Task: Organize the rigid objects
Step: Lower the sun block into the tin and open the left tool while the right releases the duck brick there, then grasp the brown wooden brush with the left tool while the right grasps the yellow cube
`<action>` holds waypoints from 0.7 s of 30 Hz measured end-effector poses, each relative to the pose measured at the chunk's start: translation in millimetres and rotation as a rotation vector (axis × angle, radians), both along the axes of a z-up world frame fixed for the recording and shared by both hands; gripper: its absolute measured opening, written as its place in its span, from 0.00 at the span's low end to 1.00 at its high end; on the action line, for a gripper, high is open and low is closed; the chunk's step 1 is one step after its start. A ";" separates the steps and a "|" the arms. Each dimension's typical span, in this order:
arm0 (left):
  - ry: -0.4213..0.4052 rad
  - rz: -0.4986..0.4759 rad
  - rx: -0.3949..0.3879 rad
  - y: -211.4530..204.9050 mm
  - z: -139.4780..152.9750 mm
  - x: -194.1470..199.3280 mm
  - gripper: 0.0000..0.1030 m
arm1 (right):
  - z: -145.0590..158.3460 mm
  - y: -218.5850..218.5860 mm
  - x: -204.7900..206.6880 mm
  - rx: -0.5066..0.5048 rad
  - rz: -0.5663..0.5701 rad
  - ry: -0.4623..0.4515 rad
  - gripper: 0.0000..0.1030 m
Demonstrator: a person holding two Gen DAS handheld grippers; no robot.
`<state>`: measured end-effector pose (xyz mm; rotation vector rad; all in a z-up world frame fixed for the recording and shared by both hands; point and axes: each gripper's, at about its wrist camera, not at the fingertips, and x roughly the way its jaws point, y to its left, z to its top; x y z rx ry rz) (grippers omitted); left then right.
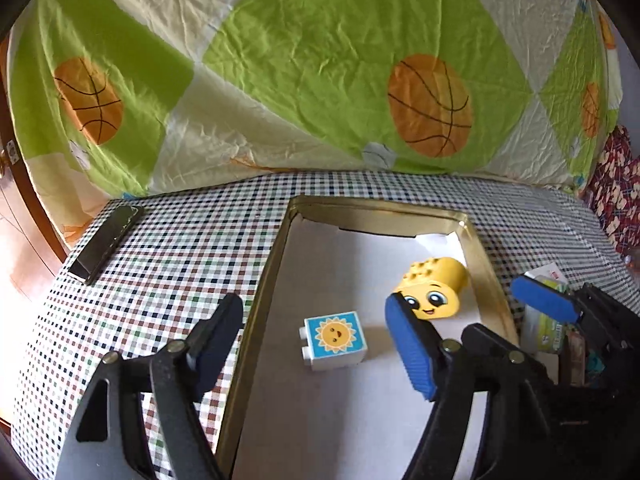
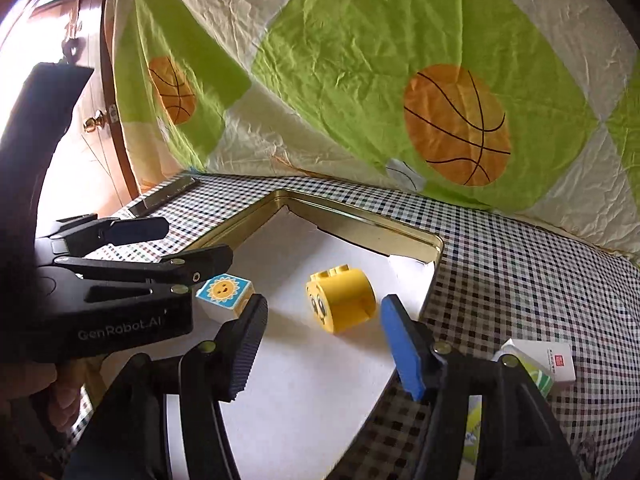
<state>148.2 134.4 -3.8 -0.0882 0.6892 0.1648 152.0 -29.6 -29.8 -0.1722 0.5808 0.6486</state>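
A gold tin tray lined with white paper lies on the checked cloth. Inside it a white block with a sun picture lies on its side. Beside that lies a yellow round block with a face, also tipped over. My left gripper is open, and the sun block rests between its fingers untouched. My right gripper is open too. Its pads stand apart on either side of the yellow block's near end without pressing it. One of its blue pads shows in the left wrist view.
A dark flat phone-like bar lies at the cloth's far left corner. Small cartons sit right of the tray. A green quilt with basketballs hangs behind. A hand holds the left gripper.
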 end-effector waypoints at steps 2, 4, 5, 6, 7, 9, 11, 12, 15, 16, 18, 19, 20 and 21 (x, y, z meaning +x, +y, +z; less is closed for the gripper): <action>-0.084 0.002 -0.021 -8.1 3.8 -25.7 0.85 | 4.1 -23.7 -21.5 0.014 -0.005 -0.039 0.60; -0.151 -0.014 -0.026 -22.6 3.9 -50.2 0.92 | 5.9 -53.7 -42.3 0.026 -0.032 -0.082 0.64; -0.176 -0.021 -0.024 -30.0 3.4 -59.5 0.92 | 6.1 -69.7 -51.3 0.033 -0.055 -0.098 0.69; -0.193 -0.037 -0.021 -40.0 2.0 -68.6 0.92 | 6.1 -86.6 -59.2 0.045 -0.085 -0.114 0.72; -0.207 -0.060 -0.019 -49.8 -0.5 -76.0 0.92 | 5.3 -105.9 -67.2 0.061 -0.117 -0.127 0.72; -0.223 -0.086 -0.018 -70.3 -7.1 -86.7 0.92 | 1.7 -138.7 -78.4 0.081 -0.175 -0.136 0.73; -0.227 -0.138 -0.013 -92.9 -13.5 -93.5 0.92 | -4.1 -167.8 -85.5 0.084 -0.248 -0.150 0.73; -0.227 -0.155 -0.005 -103.3 -16.2 -95.3 0.92 | -6.8 -180.0 -88.4 0.081 -0.274 -0.151 0.73; -0.220 -0.215 0.016 -132.4 -22.1 -97.5 0.92 | -16.8 -207.8 -90.9 0.052 -0.331 -0.146 0.73; -0.216 -0.232 0.025 -140.8 -24.0 -97.7 0.92 | -19.5 -214.6 -90.3 0.041 -0.352 -0.148 0.73; -0.199 -0.265 0.039 -156.5 -28.7 -95.8 0.92 | -24.2 -225.0 -88.6 0.032 -0.377 -0.142 0.73; -0.186 -0.275 0.043 -162.4 -31.4 -93.5 0.92 | -26.2 -229.2 -87.8 0.036 -0.384 -0.137 0.73; -0.172 -0.287 0.043 -167.4 -34.0 -91.0 0.91 | -27.6 -231.8 -86.4 0.036 -0.387 -0.134 0.73; -0.160 -0.296 0.044 -172.3 -36.2 -89.8 0.90 | -29.2 -233.7 -85.1 0.033 -0.391 -0.133 0.73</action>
